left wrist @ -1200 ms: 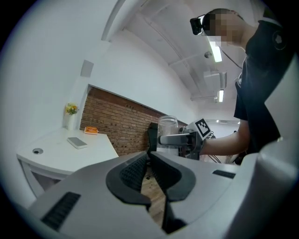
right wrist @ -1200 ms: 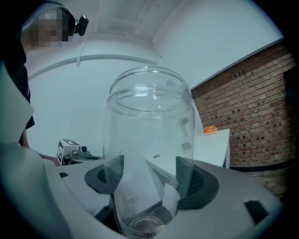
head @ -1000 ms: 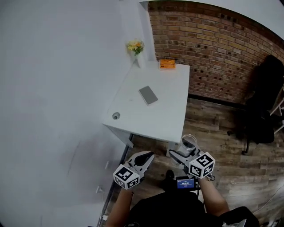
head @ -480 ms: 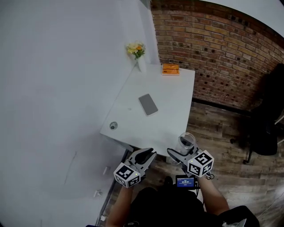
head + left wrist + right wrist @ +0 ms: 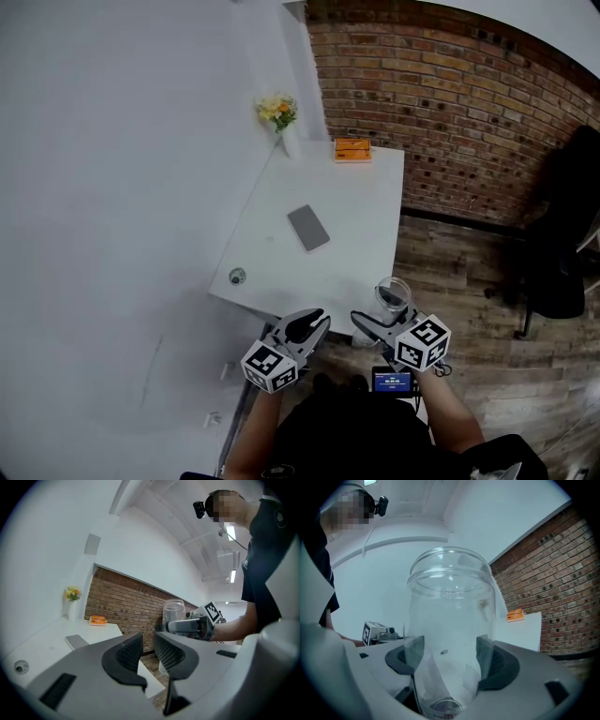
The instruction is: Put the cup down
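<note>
White walls meet a red brick wall (image 5: 469, 103) above a wooden floor (image 5: 469, 272), and the head view looks down on a white table (image 5: 356, 234) set in the corner. At its far end stand a small vase of yellow flowers (image 5: 278, 117) and a flat orange object (image 5: 352, 150). A grey slab (image 5: 307, 228) lies near the middle and a small round fitting (image 5: 237, 277) sits by the left edge. A black chair (image 5: 562, 234) stands well off to the right. At the table's near edge the person holds the left gripper (image 5: 305, 328) and the right gripper (image 5: 370, 323) side by side, apart from each other. The right one carries a clear cup (image 5: 392, 298) upright in the air by the near right corner; from this angle it is hard to say whether the cup hangs over the tabletop or just off its edge. In the left gripper view the two jaws are drawn almost together, with only a thin slit between the ribbed pads and nothing in it. Beyond them the cup shows upright in the other tool, above the level of the tabletop. In the right gripper view the cup fills the middle, mouth up, with both pads pressed against its lower sides, so this tool is closed firmly on it. The table and the orange object lie behind it to the right
</note>
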Motion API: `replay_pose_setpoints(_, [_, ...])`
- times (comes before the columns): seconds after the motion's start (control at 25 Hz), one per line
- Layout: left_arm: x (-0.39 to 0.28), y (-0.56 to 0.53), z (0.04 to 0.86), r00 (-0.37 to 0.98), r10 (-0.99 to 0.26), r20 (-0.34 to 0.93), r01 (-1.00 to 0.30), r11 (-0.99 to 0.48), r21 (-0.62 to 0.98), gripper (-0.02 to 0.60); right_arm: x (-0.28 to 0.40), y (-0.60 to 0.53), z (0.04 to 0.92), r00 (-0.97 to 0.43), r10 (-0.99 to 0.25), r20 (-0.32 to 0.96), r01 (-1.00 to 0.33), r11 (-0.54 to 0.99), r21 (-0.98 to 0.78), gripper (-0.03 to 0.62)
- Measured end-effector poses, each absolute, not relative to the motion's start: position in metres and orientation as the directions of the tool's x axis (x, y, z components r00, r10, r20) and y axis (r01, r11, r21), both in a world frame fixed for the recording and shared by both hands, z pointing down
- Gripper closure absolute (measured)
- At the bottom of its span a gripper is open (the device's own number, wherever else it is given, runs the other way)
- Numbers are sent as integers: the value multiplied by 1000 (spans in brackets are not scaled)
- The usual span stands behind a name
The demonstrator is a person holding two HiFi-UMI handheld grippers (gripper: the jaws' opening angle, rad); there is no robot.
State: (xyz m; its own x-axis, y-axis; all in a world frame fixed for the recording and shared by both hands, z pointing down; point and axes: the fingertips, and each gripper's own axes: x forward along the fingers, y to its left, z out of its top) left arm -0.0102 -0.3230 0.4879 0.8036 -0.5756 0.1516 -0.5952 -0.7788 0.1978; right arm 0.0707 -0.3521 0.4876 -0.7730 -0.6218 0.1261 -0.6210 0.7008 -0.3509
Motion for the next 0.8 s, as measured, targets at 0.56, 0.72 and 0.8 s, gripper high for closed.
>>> replay_pose_setpoints(0.56, [-25,-335,488,814,-564,137,-580,-792,188,514,56,-365,469,-747,-658,90,-638,673,-374,238])
replay_pose_setpoints(0.72, [-30,-337,486,814,-569,122,-581,-792,185,515,52,-369,470,-751,-655,85,-631,673,-386,238])
replay_pose_setpoints(0.8, [-34,-338,485,812,-571,116,-583,-792,183,515,47,-370,471,-757,-648,83,-623,678,-390,238])
